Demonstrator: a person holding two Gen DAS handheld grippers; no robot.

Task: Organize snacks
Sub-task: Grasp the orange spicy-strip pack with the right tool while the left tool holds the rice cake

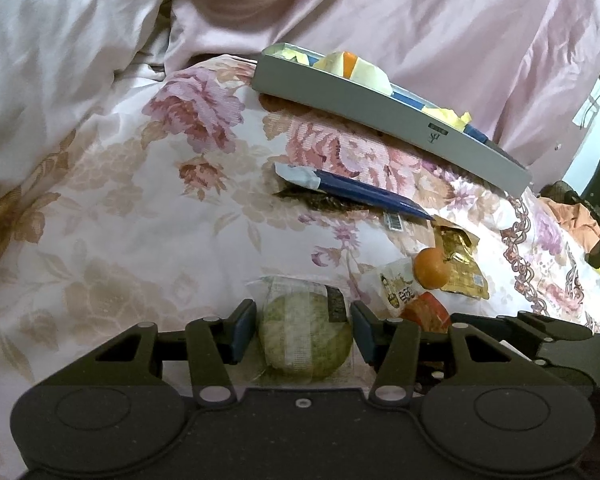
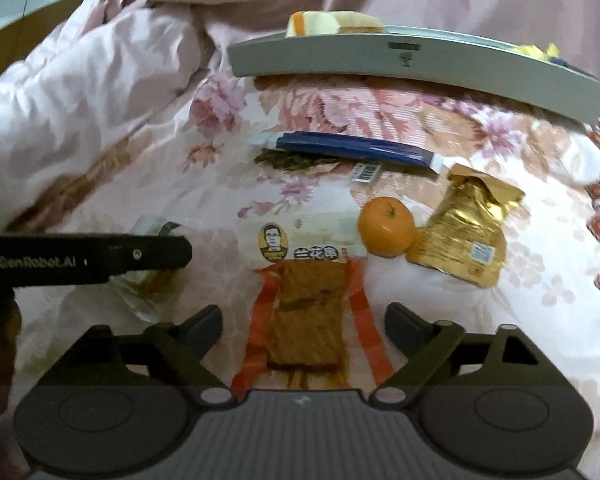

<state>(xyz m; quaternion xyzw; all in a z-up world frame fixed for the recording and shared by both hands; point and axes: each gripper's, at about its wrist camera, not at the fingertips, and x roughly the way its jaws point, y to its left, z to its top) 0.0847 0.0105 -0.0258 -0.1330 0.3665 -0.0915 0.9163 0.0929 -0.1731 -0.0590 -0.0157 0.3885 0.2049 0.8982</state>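
Spreading under everything is the floral quilt (image 1: 148, 208), with a plain pink duvet (image 1: 420, 20) bunched up beyond the grey tray (image 1: 380, 110); take that tray as your landmark. It sits tilted at the far side of the quilt and already carries pale yellow and orange wrapped pieces (image 1: 352, 66). Just in front of the tray lies a long blue packet (image 2: 352, 148), flat, with a barcode slip (image 2: 366, 171) at its near edge. Nearer you from the tray's right half, a crumpled gold pouch (image 2: 464, 236) rests touching a small orange (image 2: 386, 232). Left of the orange, directly below the tray's middle, is the orange-edged tofu snack pack (image 2: 308, 316), clear-fronted with a brown slab inside and a portrait label at its top.

Your right gripper (image 2: 304, 328) hovers low over that pack, jaws spread wide on either side of it and not touching. Your left gripper (image 1: 304, 330) sits farthest from the tray, level with the quilt, its blue pads (image 1: 244, 328) just beside a round green pastry (image 1: 306, 338) in clear wrap with a white band; a narrow gap shows on each flank, so it reads as open around the pastry rather than clamped. From the right wrist camera, the left gripper's black arm crosses in front of that pastry and hides most of it.
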